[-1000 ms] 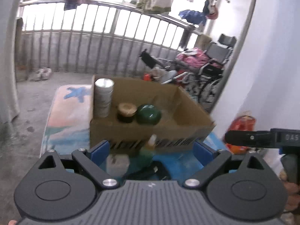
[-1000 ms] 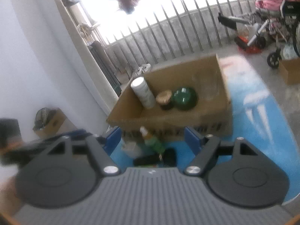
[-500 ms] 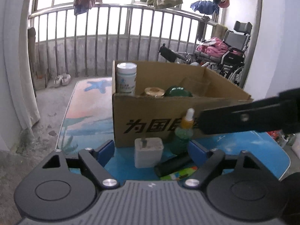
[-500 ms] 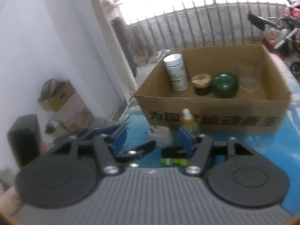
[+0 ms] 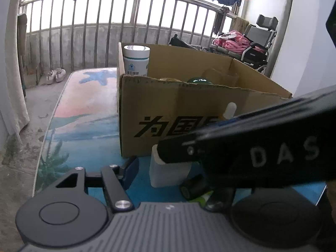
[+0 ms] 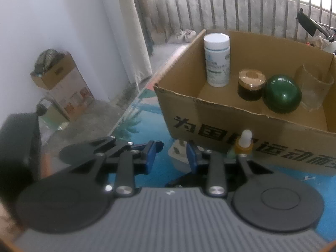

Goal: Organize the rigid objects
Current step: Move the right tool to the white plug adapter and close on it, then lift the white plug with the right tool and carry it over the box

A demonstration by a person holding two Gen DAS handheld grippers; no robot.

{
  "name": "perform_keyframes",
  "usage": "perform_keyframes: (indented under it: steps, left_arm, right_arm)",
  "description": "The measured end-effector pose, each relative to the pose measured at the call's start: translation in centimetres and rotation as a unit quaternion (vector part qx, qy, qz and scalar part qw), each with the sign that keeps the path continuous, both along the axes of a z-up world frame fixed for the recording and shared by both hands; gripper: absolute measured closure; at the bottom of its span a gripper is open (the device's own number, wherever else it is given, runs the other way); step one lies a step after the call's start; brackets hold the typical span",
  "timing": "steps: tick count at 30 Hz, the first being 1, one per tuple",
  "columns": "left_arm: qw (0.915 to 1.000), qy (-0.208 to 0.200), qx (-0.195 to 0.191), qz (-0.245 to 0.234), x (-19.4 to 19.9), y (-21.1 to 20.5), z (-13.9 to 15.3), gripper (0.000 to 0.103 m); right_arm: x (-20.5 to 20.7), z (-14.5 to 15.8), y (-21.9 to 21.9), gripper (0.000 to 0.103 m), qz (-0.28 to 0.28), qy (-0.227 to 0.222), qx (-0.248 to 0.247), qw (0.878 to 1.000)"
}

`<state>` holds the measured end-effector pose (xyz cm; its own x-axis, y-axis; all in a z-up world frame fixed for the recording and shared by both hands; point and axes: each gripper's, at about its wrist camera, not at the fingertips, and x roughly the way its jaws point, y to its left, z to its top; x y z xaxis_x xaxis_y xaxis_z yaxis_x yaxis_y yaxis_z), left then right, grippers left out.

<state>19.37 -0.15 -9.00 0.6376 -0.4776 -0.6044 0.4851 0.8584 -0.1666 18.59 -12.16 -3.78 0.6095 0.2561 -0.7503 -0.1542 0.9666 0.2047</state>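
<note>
A white plug adapter (image 6: 178, 152) lies on the blue mat in front of the cardboard box (image 6: 231, 124). My right gripper (image 6: 172, 157) hangs just over the adapter. Its jaws are closing, with the adapter in the gap between the blue pads, which do not press on it. A dropper bottle (image 6: 243, 145) stands to the right of it. My left gripper (image 5: 170, 172) is low before the same adapter (image 5: 168, 172), and its jaws are also closing. Only its left finger (image 5: 130, 172) shows. The right gripper's black finger (image 5: 189, 151) crosses in front and hides the other one. A black cylinder (image 5: 193, 187) lies beside the adapter.
In the box stand a white bottle (image 6: 217, 58), a brown jar with a gold lid (image 6: 251, 85), a green dome (image 6: 282, 96) and a clear glass (image 6: 315, 88). The mat's left edge drops to a concrete floor (image 5: 31, 109). Railings stand behind, and a small carton (image 6: 61, 79) sits by the wall.
Both grippers sank toward the objects in front of the box and their jaws narrowed. The right gripper swung across in front of the left camera and now covers its right side.
</note>
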Motion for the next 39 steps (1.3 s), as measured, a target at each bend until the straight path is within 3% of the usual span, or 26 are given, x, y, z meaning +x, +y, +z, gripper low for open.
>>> perform_keyframes:
  steps: [5, 15, 23, 39]
  left_arm:
    - [0.9999, 0.009, -0.009, -0.007, 0.4, -0.2, -0.6, 0.053]
    - [1.0000, 0.004, -0.008, 0.002, 0.0, 0.6, -0.5, 0.054]
    - [1.0000, -0.003, 0.000, -0.007, -0.8, 1.7, -0.6, 0.055]
    - [0.9999, -0.010, -0.006, -0.003, -1.0, 1.8, -0.5, 0.055]
  right_arm:
    - [0.7, -1.0, -0.2, 0.072, -0.005, 0.015, -0.005, 1.000]
    - [0.4, -1.3, -1.0, 0.068, -0.024, 0.033, 0.012, 0.999]
    - [0.7, -2.3, -0.4, 0.055, -0.016, 0.060, 0.040, 0.997]
    - [1.6, -3.4, 0.8, 0.055, -0.017, 0.076, 0.020, 0.997]
